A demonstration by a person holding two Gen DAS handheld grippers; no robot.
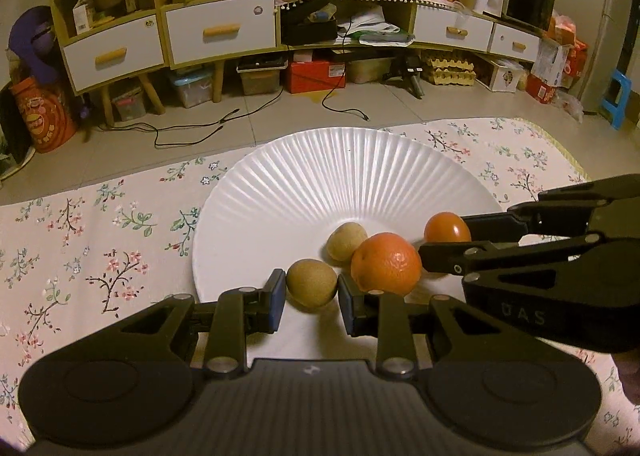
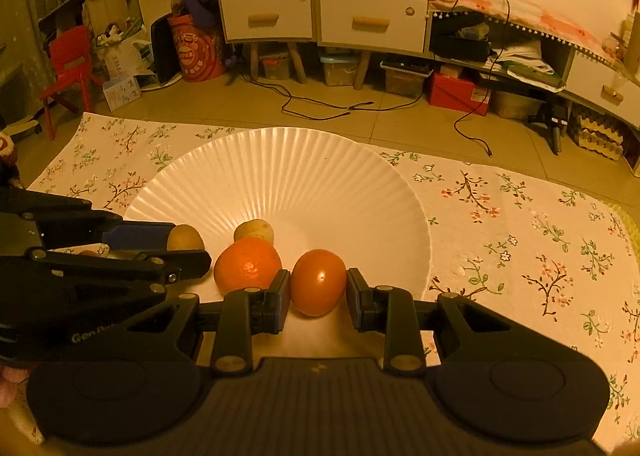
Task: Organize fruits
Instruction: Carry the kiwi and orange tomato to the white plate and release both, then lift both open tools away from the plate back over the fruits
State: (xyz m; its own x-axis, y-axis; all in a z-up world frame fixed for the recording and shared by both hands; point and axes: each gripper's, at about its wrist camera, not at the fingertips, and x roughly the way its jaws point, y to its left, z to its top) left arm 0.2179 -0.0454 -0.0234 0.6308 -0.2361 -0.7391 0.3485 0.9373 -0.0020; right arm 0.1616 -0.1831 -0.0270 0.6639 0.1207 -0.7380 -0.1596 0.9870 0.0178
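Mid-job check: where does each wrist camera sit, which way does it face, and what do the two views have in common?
Left wrist: sits behind the left claw, faces forward over the white fluted plate toward the cabinets; its fingers bracket a kiwi, and the right claw enters from the right.
Right wrist: sits behind the right claw, same heading; its fingers bracket a tomato, and the left claw enters from the left.
Shared: plate, orange, second kiwi, floral cloth.

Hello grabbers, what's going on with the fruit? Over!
Left gripper around kiwi. Right gripper around tomato. Both over plate; orange between.
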